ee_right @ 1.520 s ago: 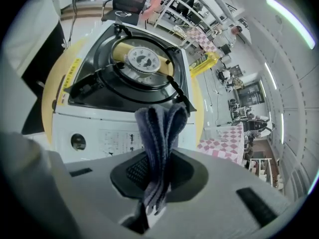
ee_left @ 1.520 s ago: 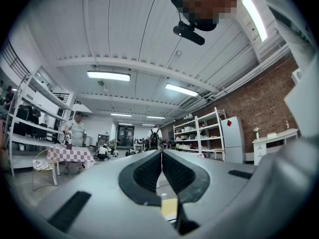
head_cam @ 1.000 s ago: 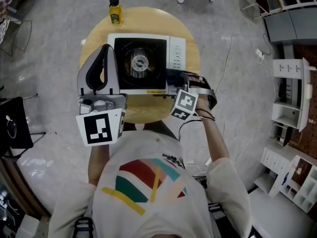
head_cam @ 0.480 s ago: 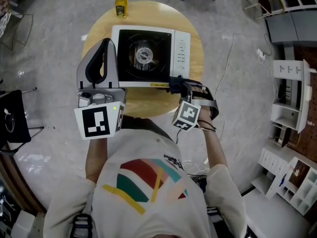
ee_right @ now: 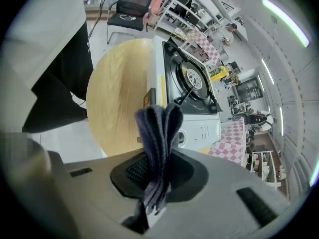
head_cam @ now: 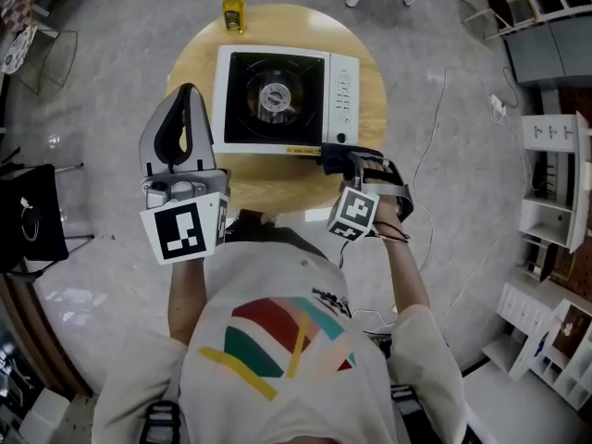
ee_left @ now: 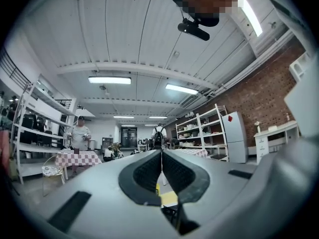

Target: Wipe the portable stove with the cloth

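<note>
Squarely on the round wooden table (head_cam: 268,191) sits the boxy white stove (head_cam: 285,100), black-topped around a metal burner (control strip at its right). At its near corner the right gripper (ee_right: 159,168) pinches a folded, fuzzy dark cloth (ee_right: 159,128). The left gripper (ee_left: 161,168), jaws pressed together and empty, hangs left of the stove. A yellow bottle (head_cam: 233,6) stands at the table's far edge.

The left gripper (ee_left: 160,156), jaws pressed together, faces the ceiling (ee_left: 124,44).
</note>
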Motion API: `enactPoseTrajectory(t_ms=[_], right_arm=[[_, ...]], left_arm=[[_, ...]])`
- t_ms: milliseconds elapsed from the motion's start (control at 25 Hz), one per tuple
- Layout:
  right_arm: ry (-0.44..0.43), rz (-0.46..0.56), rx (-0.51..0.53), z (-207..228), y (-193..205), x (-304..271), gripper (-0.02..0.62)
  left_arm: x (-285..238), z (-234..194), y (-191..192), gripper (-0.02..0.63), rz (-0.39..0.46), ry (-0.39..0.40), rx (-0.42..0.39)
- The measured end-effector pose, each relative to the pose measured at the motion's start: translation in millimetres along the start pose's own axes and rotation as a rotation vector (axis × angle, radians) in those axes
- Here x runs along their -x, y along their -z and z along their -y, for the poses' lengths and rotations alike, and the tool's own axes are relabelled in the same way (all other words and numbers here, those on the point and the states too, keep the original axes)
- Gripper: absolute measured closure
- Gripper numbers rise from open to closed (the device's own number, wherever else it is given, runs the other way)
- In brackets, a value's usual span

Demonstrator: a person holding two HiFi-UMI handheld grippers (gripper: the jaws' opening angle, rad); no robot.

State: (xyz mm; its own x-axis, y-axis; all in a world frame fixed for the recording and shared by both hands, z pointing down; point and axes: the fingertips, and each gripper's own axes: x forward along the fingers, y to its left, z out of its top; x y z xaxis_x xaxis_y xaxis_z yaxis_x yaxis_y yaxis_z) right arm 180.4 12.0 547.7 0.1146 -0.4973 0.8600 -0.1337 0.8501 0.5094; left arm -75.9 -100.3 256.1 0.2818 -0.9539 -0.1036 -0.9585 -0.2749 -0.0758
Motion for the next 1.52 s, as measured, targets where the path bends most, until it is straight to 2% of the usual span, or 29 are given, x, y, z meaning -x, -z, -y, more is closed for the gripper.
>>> enactPoseTrajectory(t_ms=[280,360,560,640,800,1000,1280,1520], right_arm=[[0.006,0.005,0.003,-1.5,-0.5,2.7,0.566],[0.011,0.031,-0.009,3.7,-11.3,13.2,0.566],[0.046,0.222,-0.091,20.9,-93.7,56.6,0.566],[0.032,0.277,-0.112,19.1,-133.6,58.0,0.566],[0.019,0.274,-0.091,13.1,-203.3,42.0,0.566],[0.054,0.242,-0.015,7.4,-258.0,27.7,0.566],[0.013,0.266,-0.008,1.4,-291.4,25.3,0.565],[0.020,0.265,-0.007,-1.4,-289.7,23.5,0.566]], left_arm=[[8.2,-0.6,0.2,0.600,0.000,-0.016,0.001],[9.3,-0.2,0.2,0.600,-0.001,-0.017,-0.004],[14.4,-10.1,1.5,0.600,-0.002,-0.051,-0.008],[18.3,-17.6,2.6,0.600,-0.005,-0.074,-0.011],[29.0,-35.8,3.0,0.600,-0.014,-0.131,-0.020],[49.7,-65.2,5.1,0.600,-0.030,-0.209,-0.036],[78.4,-105.1,11.0,0.600,-0.061,-0.322,-0.048],[84.6,-108.0,10.7,0.600,-0.058,-0.332,-0.050]])
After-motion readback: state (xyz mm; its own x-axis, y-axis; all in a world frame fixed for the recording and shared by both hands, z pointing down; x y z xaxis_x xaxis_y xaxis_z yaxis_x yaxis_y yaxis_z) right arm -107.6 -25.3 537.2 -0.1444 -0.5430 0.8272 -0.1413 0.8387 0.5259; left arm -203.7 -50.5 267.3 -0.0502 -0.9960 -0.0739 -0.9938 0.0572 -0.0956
